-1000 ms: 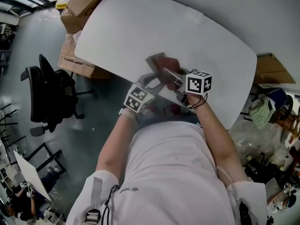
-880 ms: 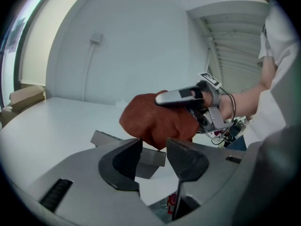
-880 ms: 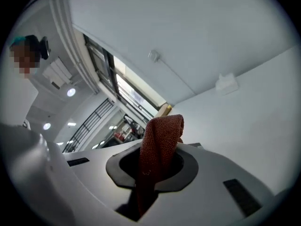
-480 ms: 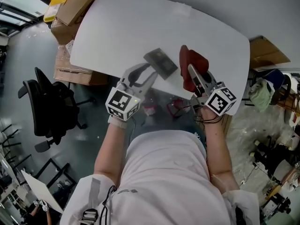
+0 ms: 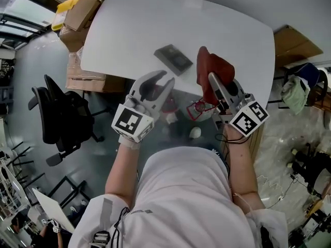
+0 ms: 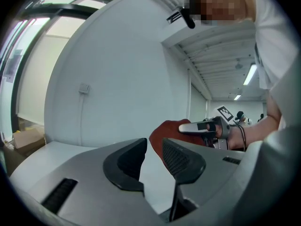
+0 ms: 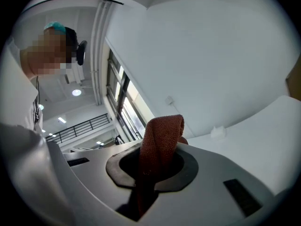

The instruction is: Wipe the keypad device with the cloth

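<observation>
The dark grey keypad device (image 5: 173,57) lies flat on the white table (image 5: 129,30), a little beyond the tips of my left gripper (image 5: 162,78). Those jaws are closing, with nothing between them in the left gripper view (image 6: 154,147). My right gripper (image 5: 211,78) is shut on a rust-red cloth (image 5: 211,68), held to the right of the device over the table's near edge. In the right gripper view the cloth (image 7: 159,142) stands up folded between the jaws of my right gripper (image 7: 153,161). From the left gripper view, the cloth (image 6: 165,132) shows just past my jaws.
A black office chair (image 5: 59,115) stands left of the table, with cardboard boxes (image 5: 83,9) behind it. A small white tab (image 5: 192,3) sits at the table's far edge. A brown box (image 5: 292,45) and clutter lie to the right. A red object (image 5: 199,109) is on the floor.
The device left my left gripper and now lies on the table farther in. My left gripper pulled back toward me. The right gripper moved right, away from the device, with the cloth.
</observation>
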`<state>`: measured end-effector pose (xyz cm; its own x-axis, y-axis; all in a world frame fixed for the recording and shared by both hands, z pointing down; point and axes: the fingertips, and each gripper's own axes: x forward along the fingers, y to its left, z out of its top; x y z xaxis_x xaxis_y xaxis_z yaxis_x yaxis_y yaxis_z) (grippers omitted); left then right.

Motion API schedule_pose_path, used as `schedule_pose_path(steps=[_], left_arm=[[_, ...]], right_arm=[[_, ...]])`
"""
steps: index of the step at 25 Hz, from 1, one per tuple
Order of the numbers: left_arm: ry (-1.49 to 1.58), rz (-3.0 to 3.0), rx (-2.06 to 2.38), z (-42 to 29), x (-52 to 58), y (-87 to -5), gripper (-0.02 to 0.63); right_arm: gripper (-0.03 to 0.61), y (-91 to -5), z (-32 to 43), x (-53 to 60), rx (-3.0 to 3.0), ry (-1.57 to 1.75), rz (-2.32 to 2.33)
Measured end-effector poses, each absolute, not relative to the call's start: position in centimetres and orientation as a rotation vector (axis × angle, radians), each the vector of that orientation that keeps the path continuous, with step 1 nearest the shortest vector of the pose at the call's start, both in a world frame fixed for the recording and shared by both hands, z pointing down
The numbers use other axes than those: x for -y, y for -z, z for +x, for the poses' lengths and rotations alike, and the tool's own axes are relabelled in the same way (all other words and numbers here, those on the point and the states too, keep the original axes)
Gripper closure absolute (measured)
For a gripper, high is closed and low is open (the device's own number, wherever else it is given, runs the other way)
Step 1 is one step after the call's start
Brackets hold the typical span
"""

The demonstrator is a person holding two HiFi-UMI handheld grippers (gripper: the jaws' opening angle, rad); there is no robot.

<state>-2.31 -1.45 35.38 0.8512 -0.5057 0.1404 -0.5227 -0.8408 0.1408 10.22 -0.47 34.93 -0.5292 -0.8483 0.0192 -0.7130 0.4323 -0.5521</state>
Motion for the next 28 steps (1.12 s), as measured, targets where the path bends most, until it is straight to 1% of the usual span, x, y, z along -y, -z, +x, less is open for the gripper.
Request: schedule_pose_path(steps=[6, 10, 19, 23, 28], left_arm=[[-0.051, 2.832, 0.910, -0.7, -4.1, -31.8, 0.491], [-0.027, 2.843, 0.965, 0.5, -7.6, -30.3, 0.491], [-0.005, 2.928, 0.940, 1.0, -12.0, -28.1, 0.491], [0.023, 2.960, 0.910, 0.2, -12.7, -27.1, 0.536], [0.038, 2.971, 0.894, -0.8, -13.6, -26.9, 0.540]], right_arm=[[0.525, -30.9, 10.1, -4.9, -2.527, 0.603, -1.267], [0.525, -29.8, 10.3, -8.7, -2.591, 0.519, -1.260], [0.526, -27.6, 9.4, -13.4, -2.698, 0.299, -1.289], [0.525, -26.7, 8.7, -14.1, -2.688, 0.246, -1.327], [0.525, -26.3, 7.8, -15.0, -2.691, 0.196, -1.367]])
